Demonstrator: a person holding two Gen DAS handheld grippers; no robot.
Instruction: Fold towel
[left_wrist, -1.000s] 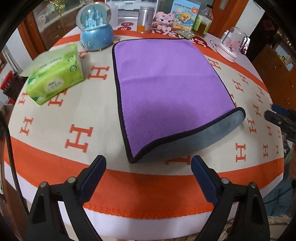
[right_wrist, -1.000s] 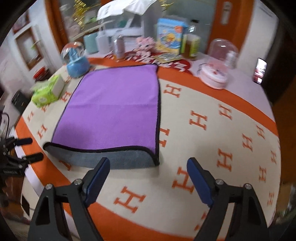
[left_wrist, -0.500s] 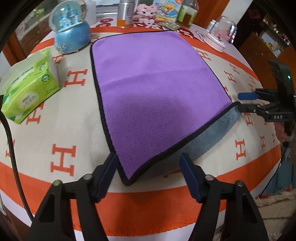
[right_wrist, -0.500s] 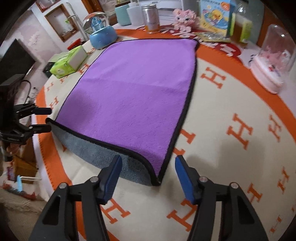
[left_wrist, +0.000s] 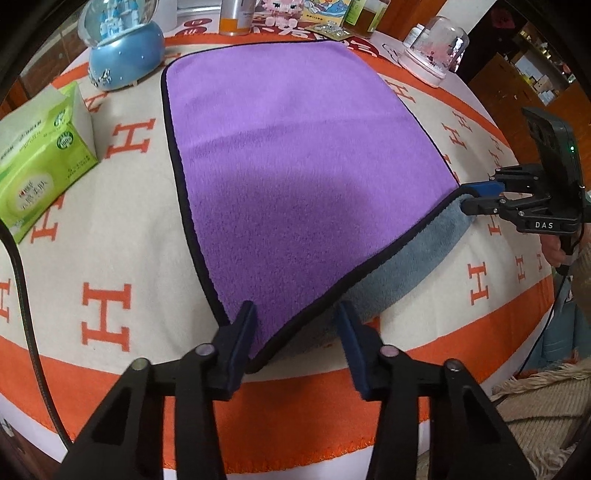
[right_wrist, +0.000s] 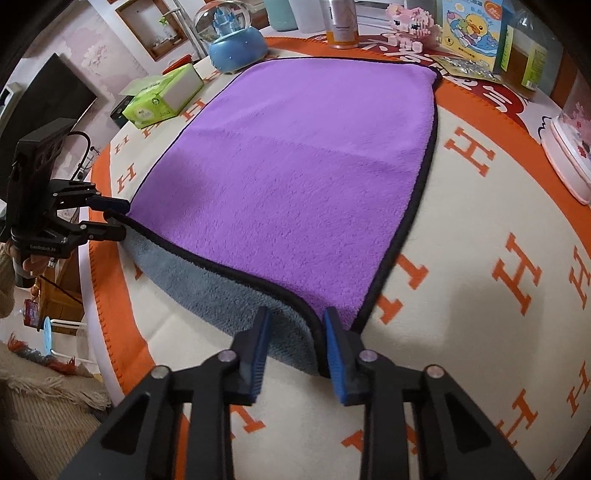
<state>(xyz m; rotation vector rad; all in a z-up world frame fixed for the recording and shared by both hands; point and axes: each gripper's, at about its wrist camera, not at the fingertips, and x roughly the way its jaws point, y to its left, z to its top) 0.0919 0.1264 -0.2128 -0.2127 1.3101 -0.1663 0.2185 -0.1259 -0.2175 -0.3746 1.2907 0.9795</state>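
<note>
Jaws on both sides are spread, each straddling a near corner of the towel w/o pinching yet. Left gripper (left_wrist: 293, 321) sits bottom centre of the left wrist view, fingers either side of the near-left corner; right gripper (right_wrist: 295, 330) sits bottom centre of the right wrist view, a narrower gap around the near-right corner, black hem running up between the fingers.

Biggest first: round table w/ cream-and-orange "H" cloth (left_wrist: 110, 229) fills both views. Towel (left_wrist: 295, 147) lies flat across the middle of the frame, purple side up, black piping all round, near edge curled over so the grey underside (left_wrist: 406, 266) shows lower right in the left view, lower left in the right view.

Handling, as a guess: plush microfibre, light, fully limp, so no stiffness to lean on; it'll drape and sag btwn the two grips. Pile likely grips the pads ok, not slippery, nothing fragile. Best hold is right at the corners, on the hem, taking both layers of the curl.

Smaller stuff: green tissue pack (left_wrist: 40, 158) left edge, blue snow globe (left_wrist: 123, 44) upper left, pink dome ornament (left_wrist: 436, 48) upper right; all apart from the towel.
</note>
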